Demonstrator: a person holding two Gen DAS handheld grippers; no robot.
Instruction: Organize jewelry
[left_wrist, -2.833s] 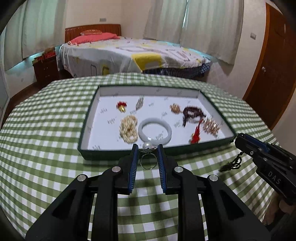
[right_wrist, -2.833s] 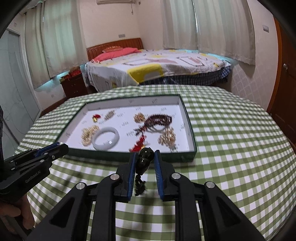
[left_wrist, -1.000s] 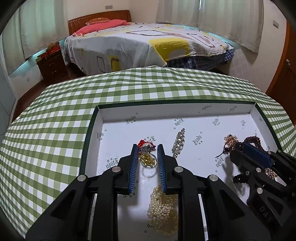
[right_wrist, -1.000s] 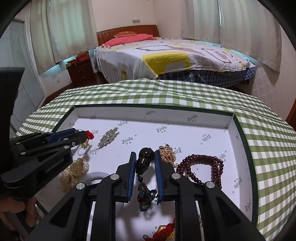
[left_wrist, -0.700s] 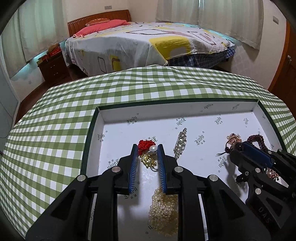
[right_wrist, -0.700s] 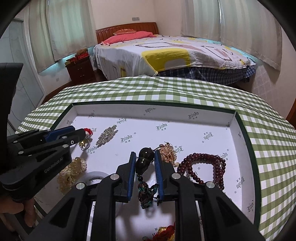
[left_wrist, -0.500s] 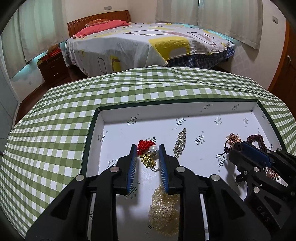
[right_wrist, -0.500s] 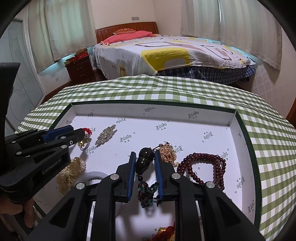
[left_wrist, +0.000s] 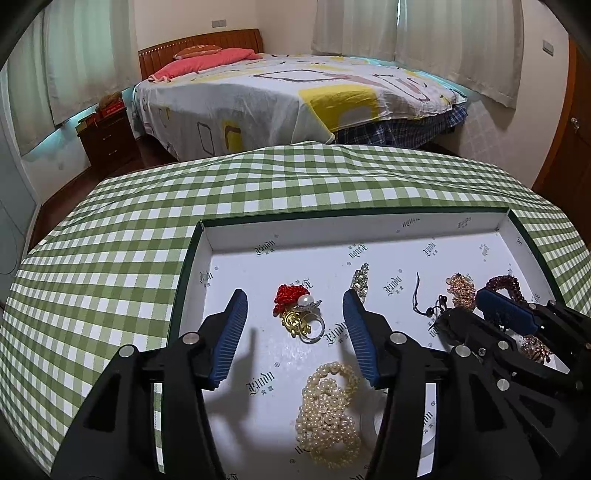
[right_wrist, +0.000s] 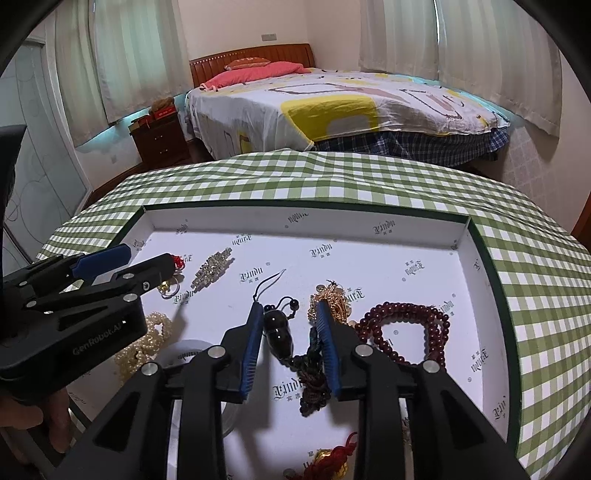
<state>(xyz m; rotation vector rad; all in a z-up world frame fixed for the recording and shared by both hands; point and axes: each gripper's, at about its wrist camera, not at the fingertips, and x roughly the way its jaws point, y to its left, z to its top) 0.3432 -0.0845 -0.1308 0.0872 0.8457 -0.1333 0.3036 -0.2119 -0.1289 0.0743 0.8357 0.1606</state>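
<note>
A white-lined tray with a dark green rim (left_wrist: 369, 236) (right_wrist: 332, 221) lies on the checked table. My left gripper (left_wrist: 293, 302) is open above the tray; a pearl ring (left_wrist: 308, 317) lies between its fingers on a gold and red charm (left_wrist: 288, 299). My right gripper (right_wrist: 287, 314) is open; a dark bead pendant with a tassel (right_wrist: 279, 332) lies on the tray floor between its fingers. The right gripper also shows in the left wrist view (left_wrist: 480, 314), the left gripper in the right wrist view (right_wrist: 122, 266).
In the tray lie a pearl bracelet (left_wrist: 328, 398), a rhinestone clip (right_wrist: 212, 267), a gold piece (right_wrist: 334, 295), a dark red bead bracelet (right_wrist: 406, 328), a red-tassel charm (right_wrist: 332, 458) and a white bangle (right_wrist: 188, 354), partly hidden. A bed (left_wrist: 295, 99) stands behind the table.
Both grippers have opened over the tray. The left let go of the pearl ring, the right let go of the dark bead pendant; both pieces now lie on the tray floor.
</note>
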